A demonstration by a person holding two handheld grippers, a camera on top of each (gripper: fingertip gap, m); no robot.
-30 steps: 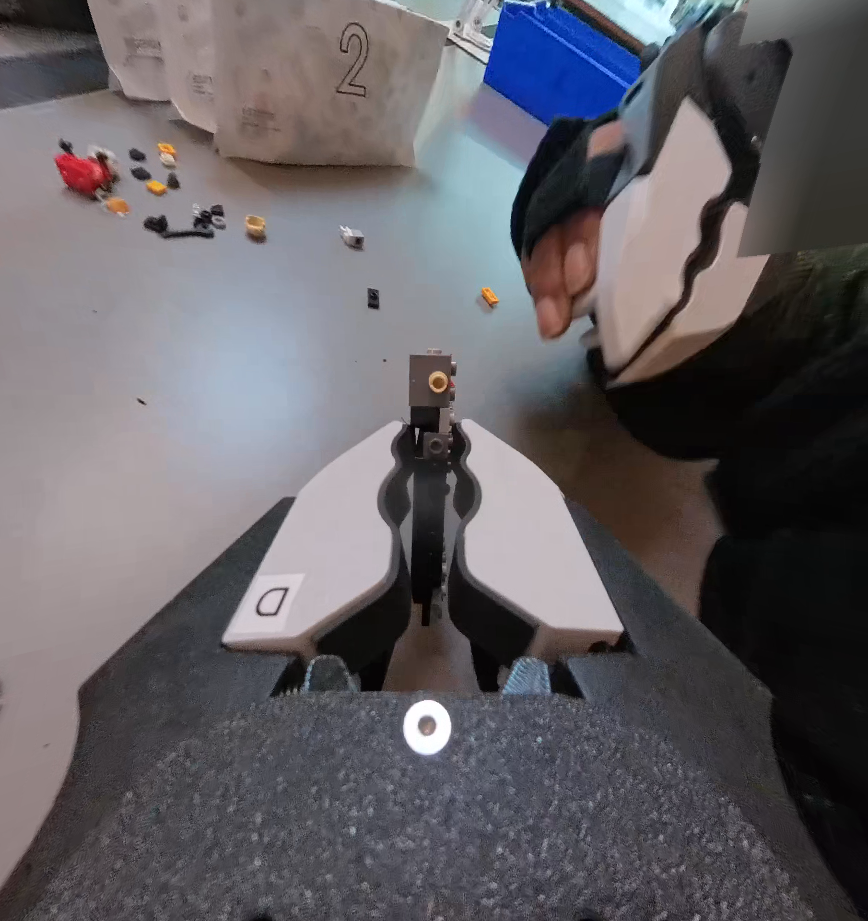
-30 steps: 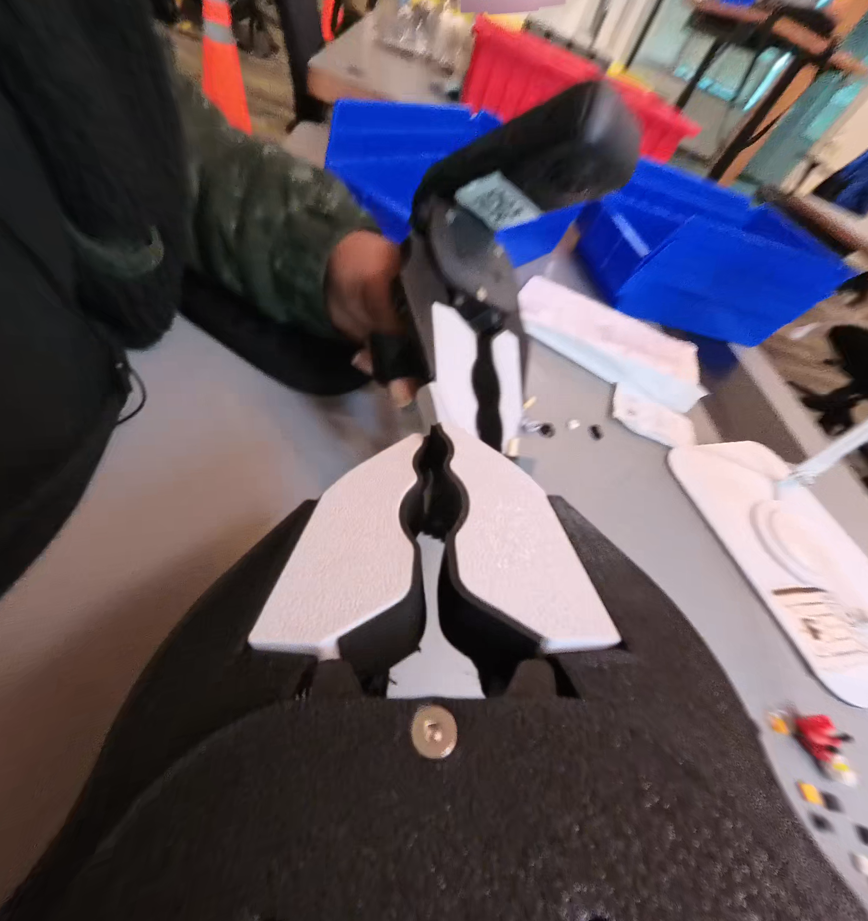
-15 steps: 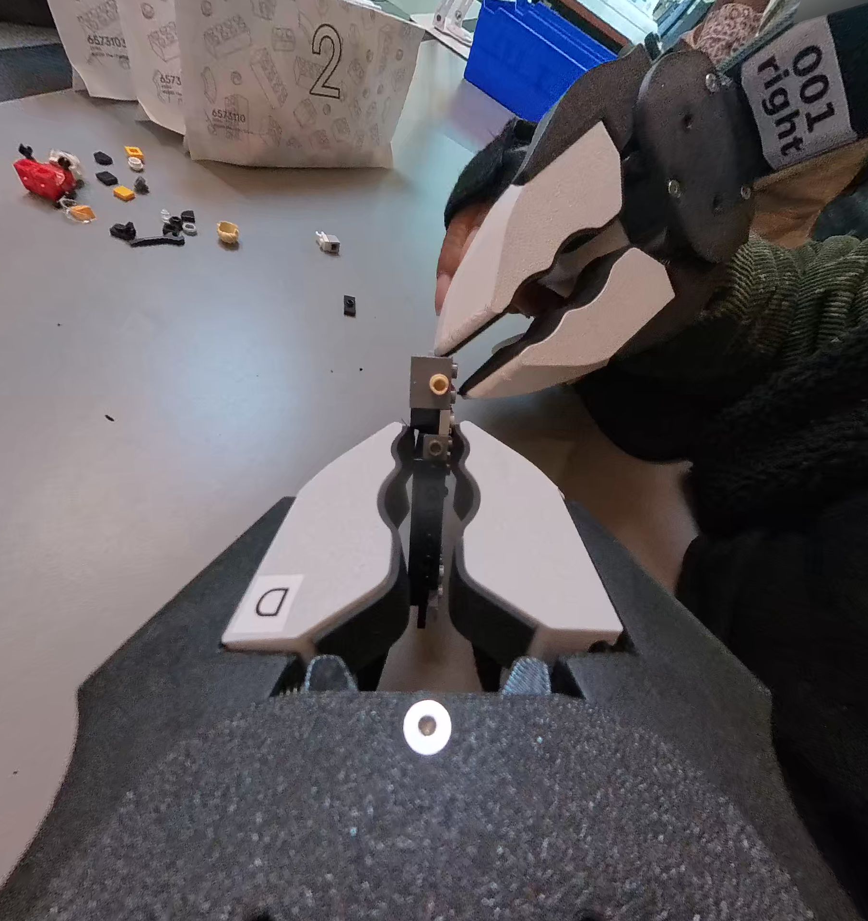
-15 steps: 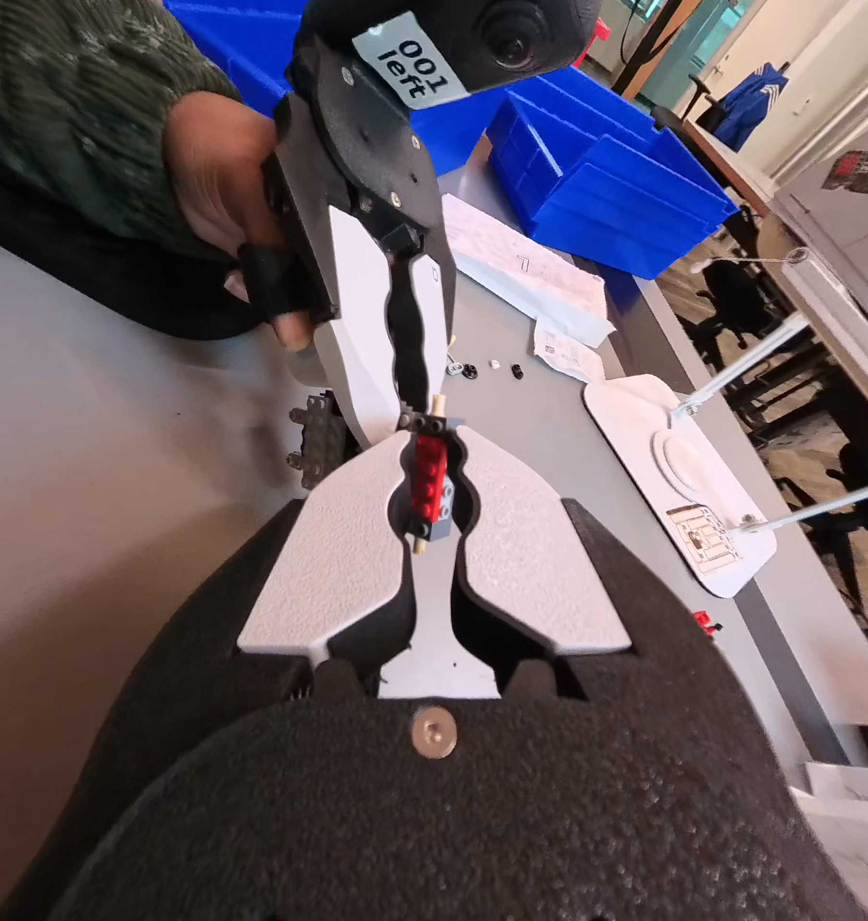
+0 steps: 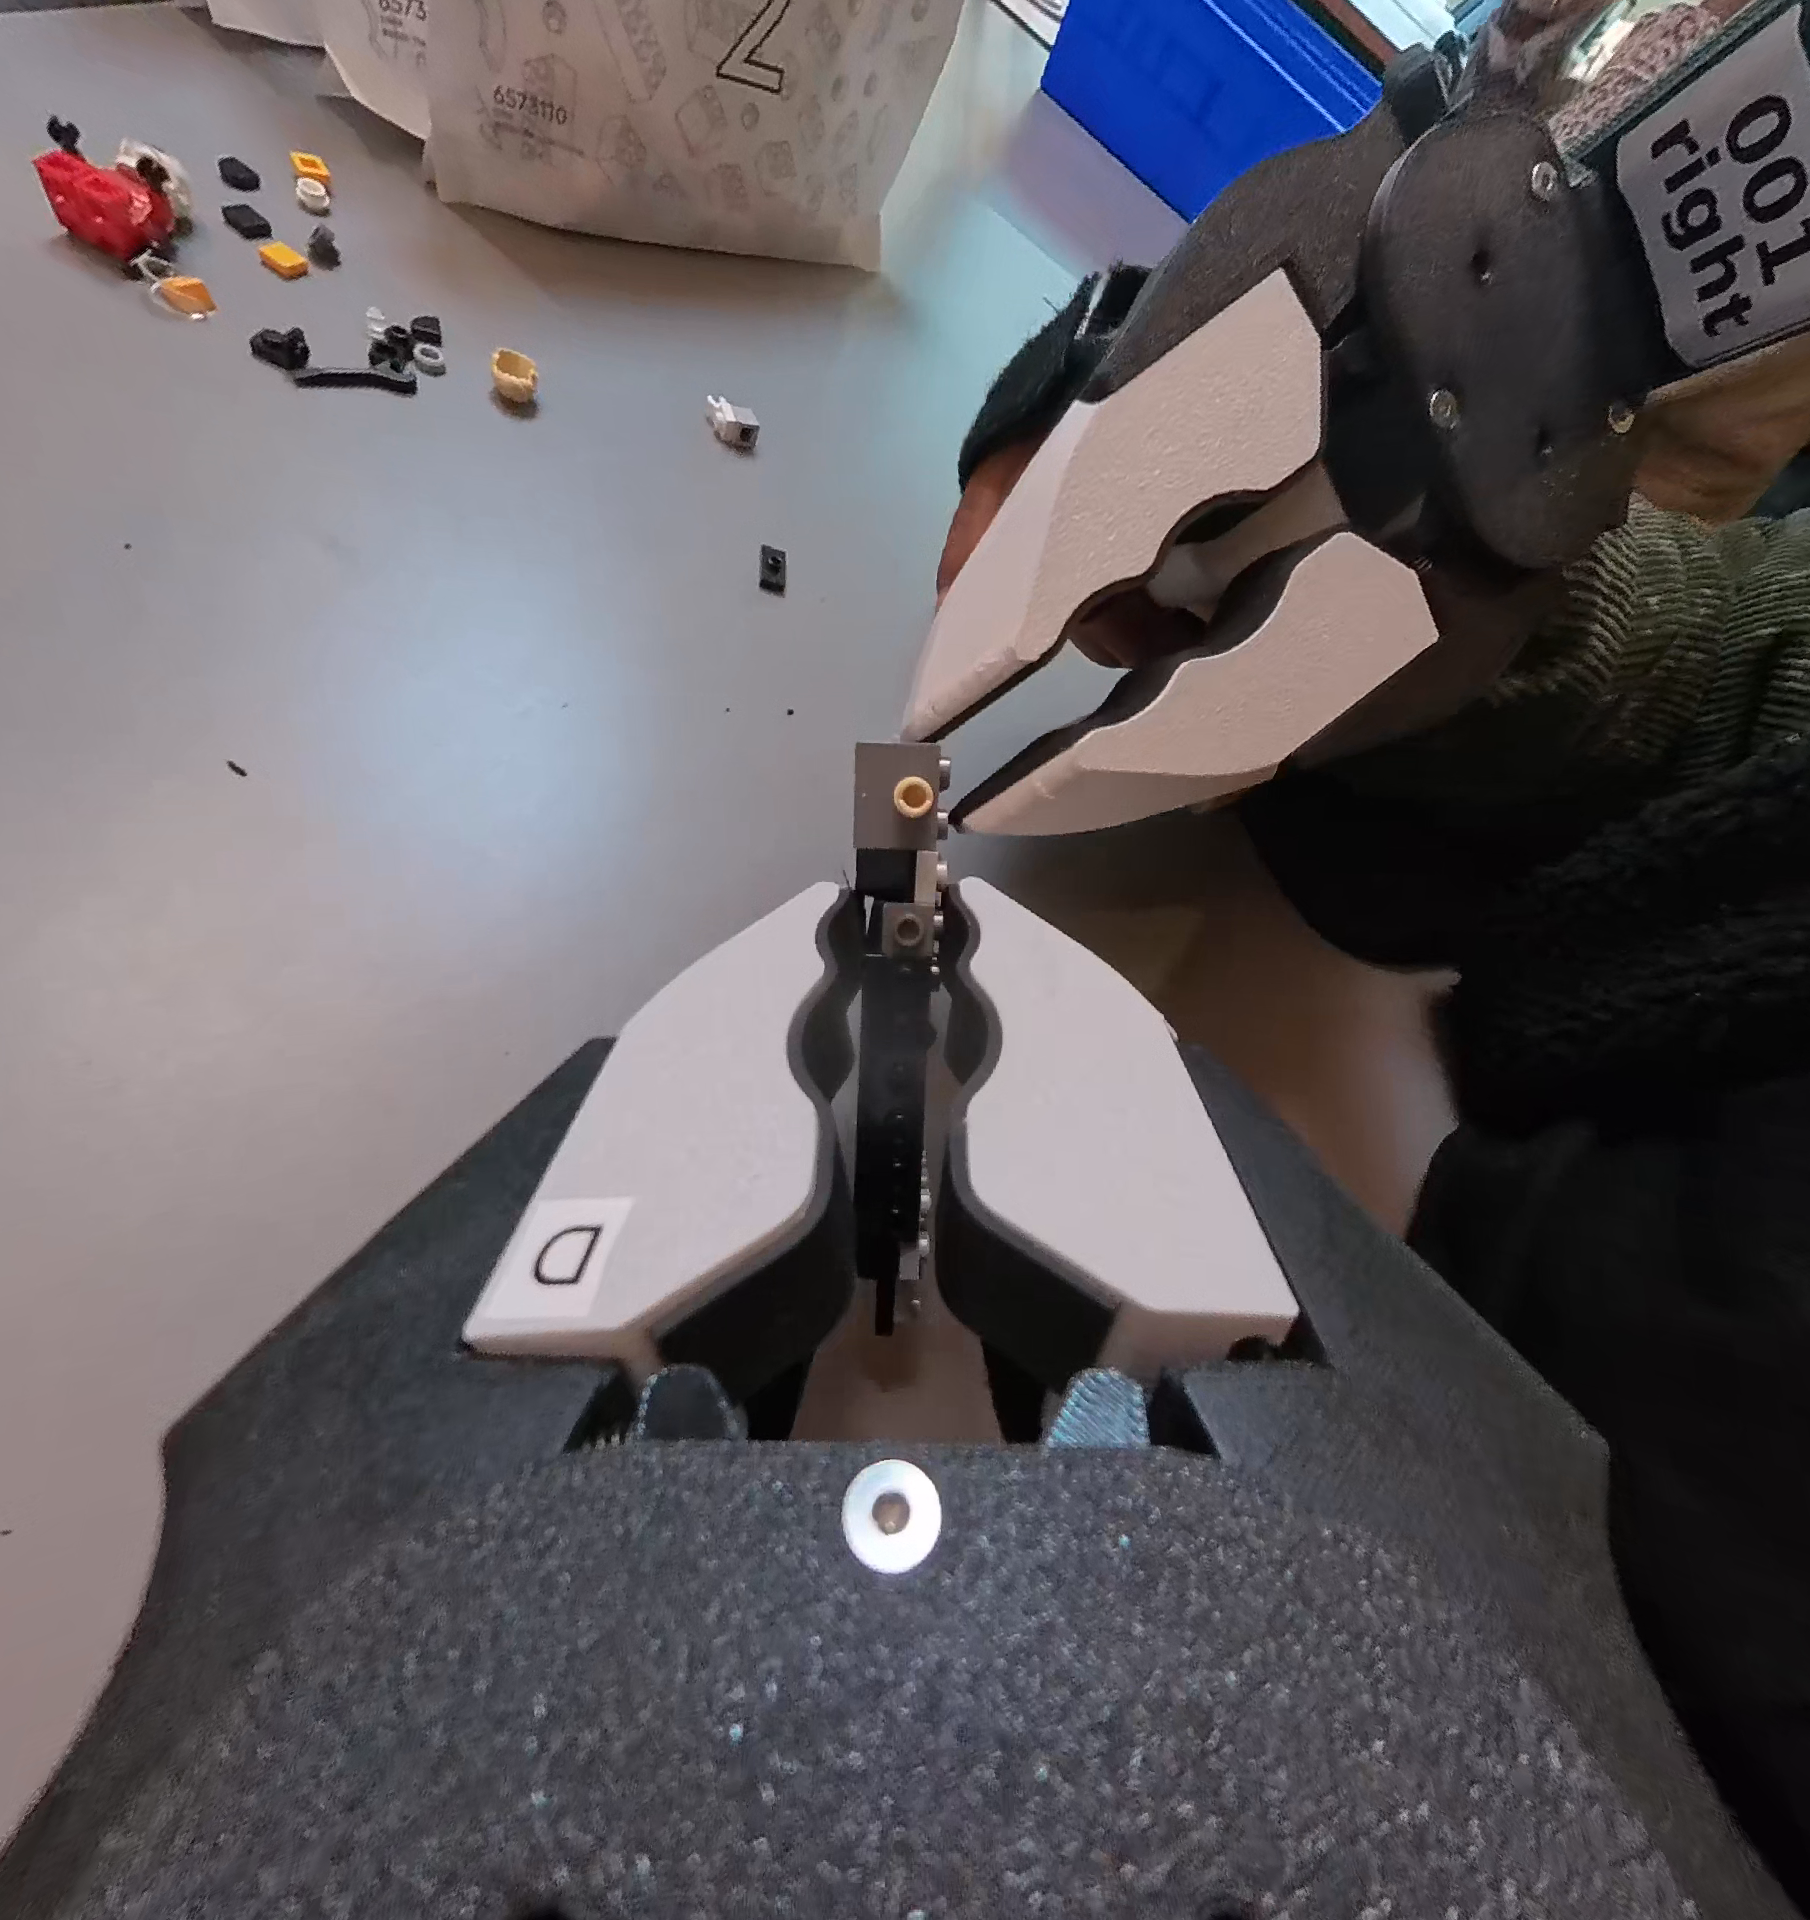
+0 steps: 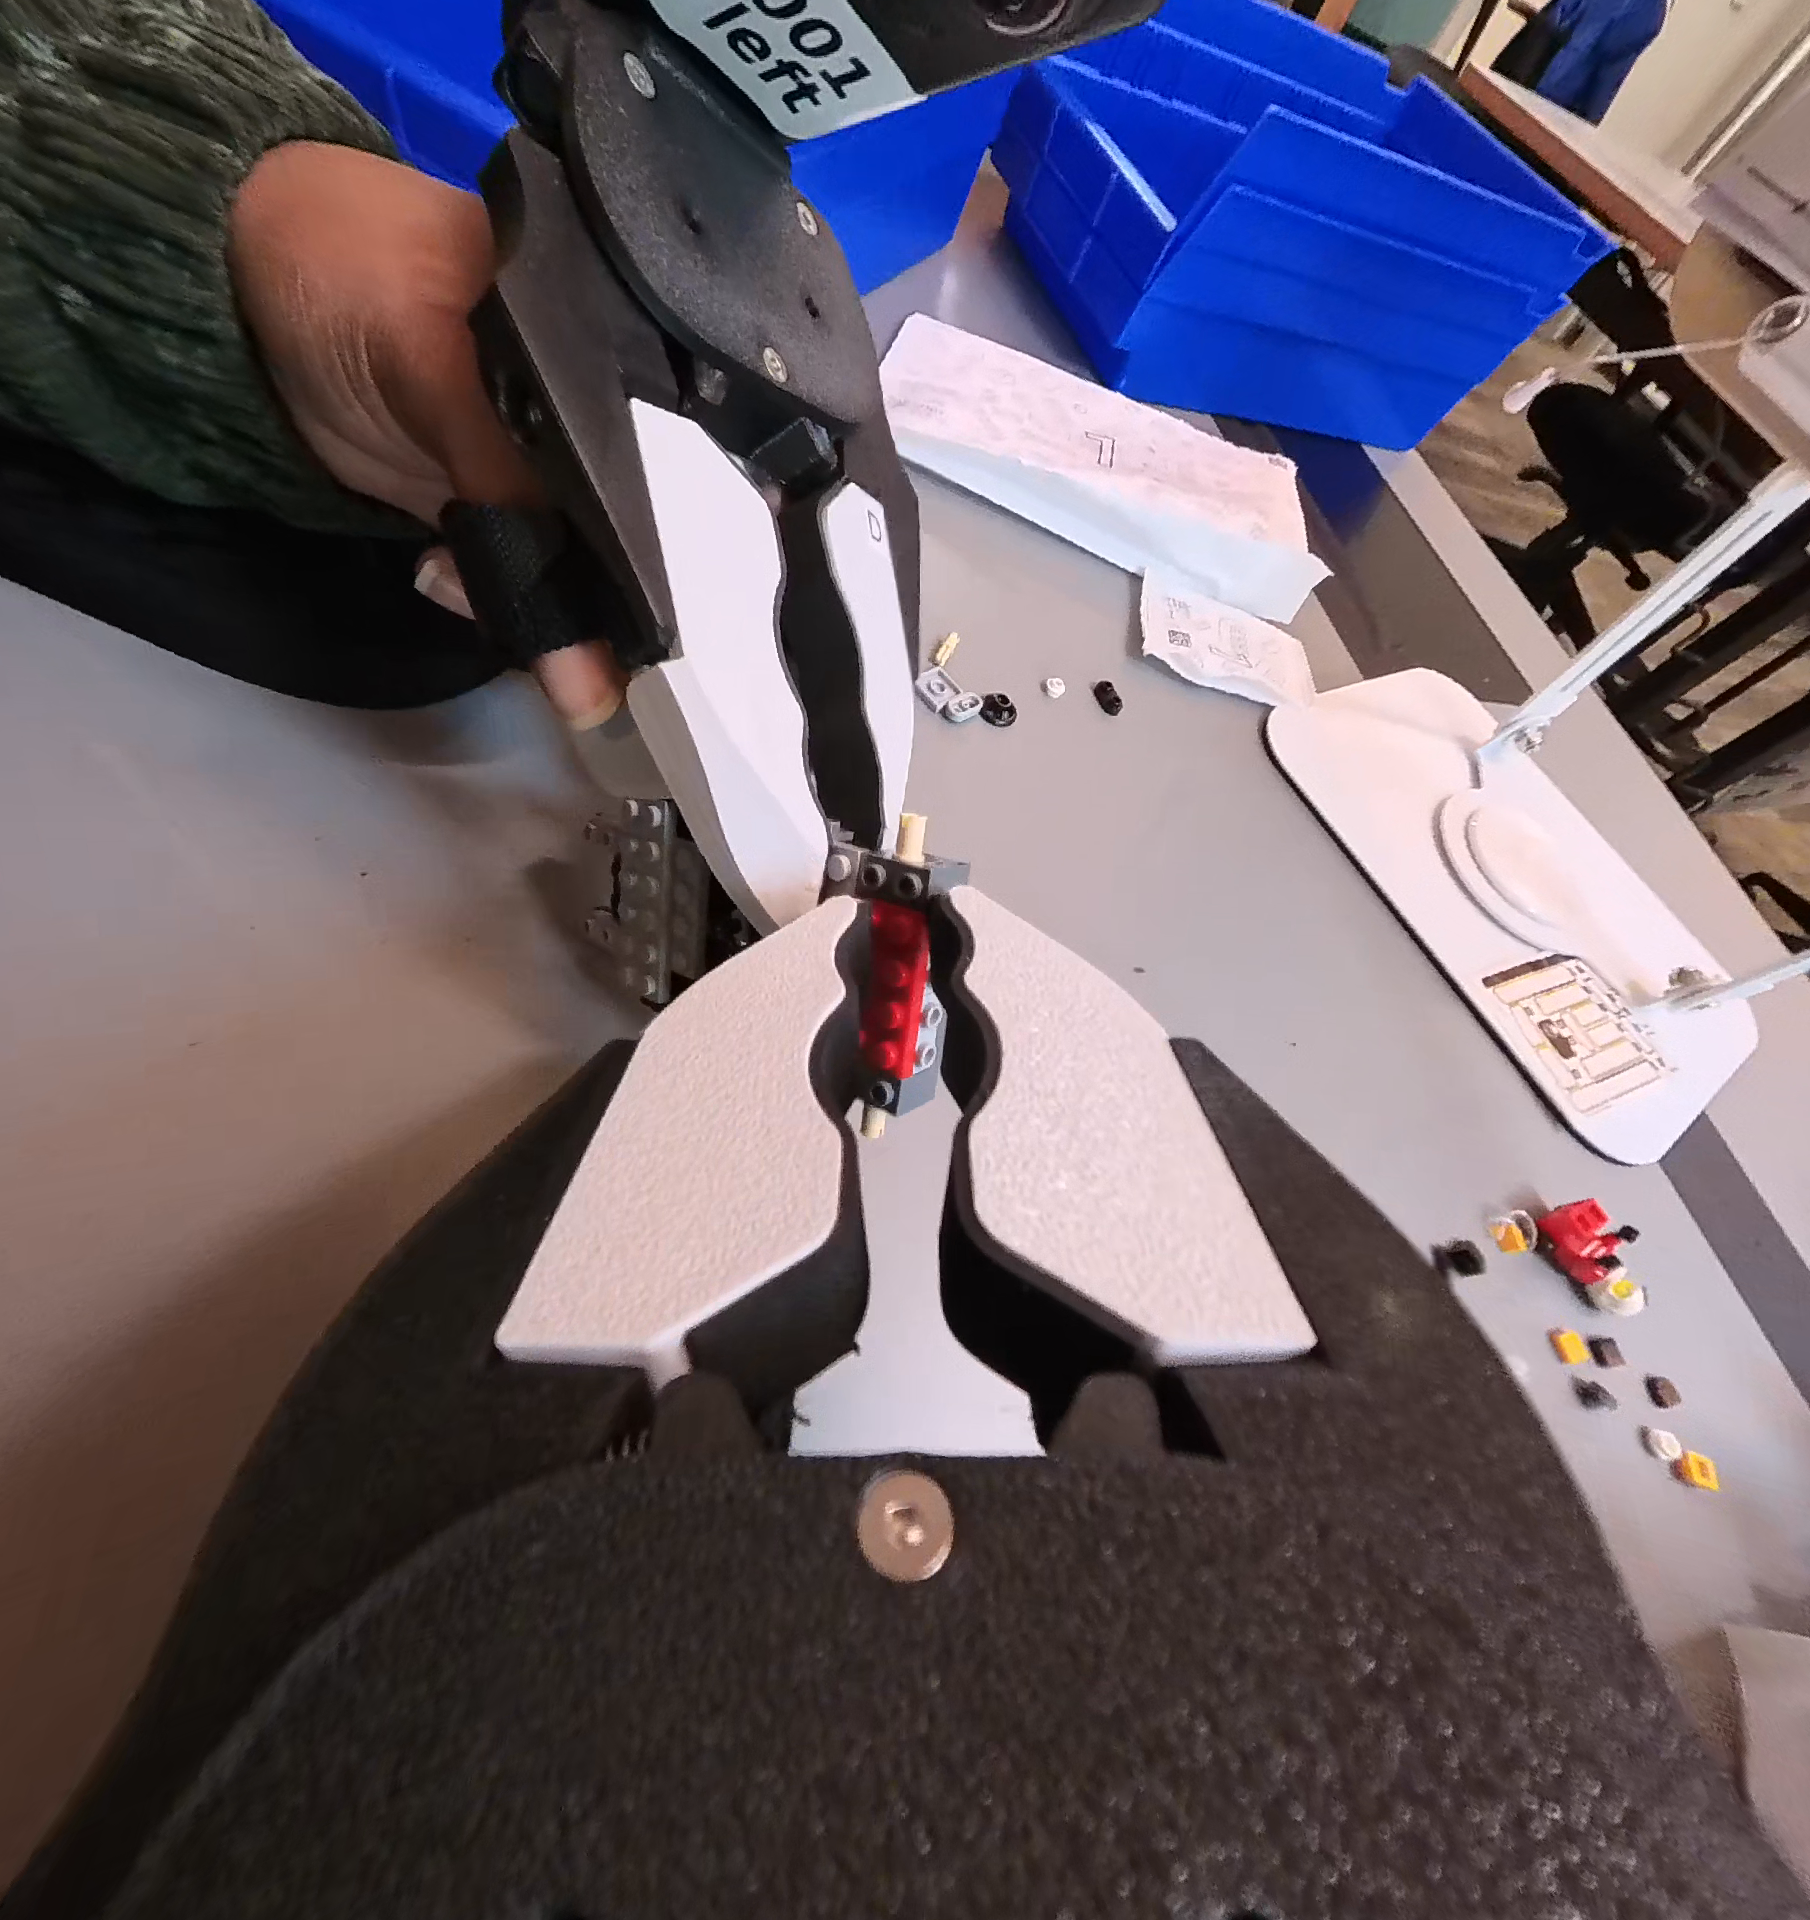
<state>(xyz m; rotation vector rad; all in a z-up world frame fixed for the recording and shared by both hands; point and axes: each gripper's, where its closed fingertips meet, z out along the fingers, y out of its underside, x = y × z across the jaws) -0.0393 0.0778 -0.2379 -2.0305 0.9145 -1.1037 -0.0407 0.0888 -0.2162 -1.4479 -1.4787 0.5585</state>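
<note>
Blue bins (image 6: pixel 1296 239) are sitting behind; both grippers, left gripper (image 5: pixel 901 914) and right gripper (image 6: pixel 906 904), are clamping one brick assembly (image 6: pixel 896 997).

Two grippers (image 5: pixel 906 904) (image 6: pixel 901 904), two brick assemblies (image 5: pixel 901 800) (image 6: pixel 896 997), two blue bins (image 6: pixel 1327 291) at one o'clock, one white pad (image 6: pixel 1400 790).

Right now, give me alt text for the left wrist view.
The left tool grips a black and grey brick assembly upright, while the right tool meets its top block. Loose small bricks lie on the grey table.
</note>
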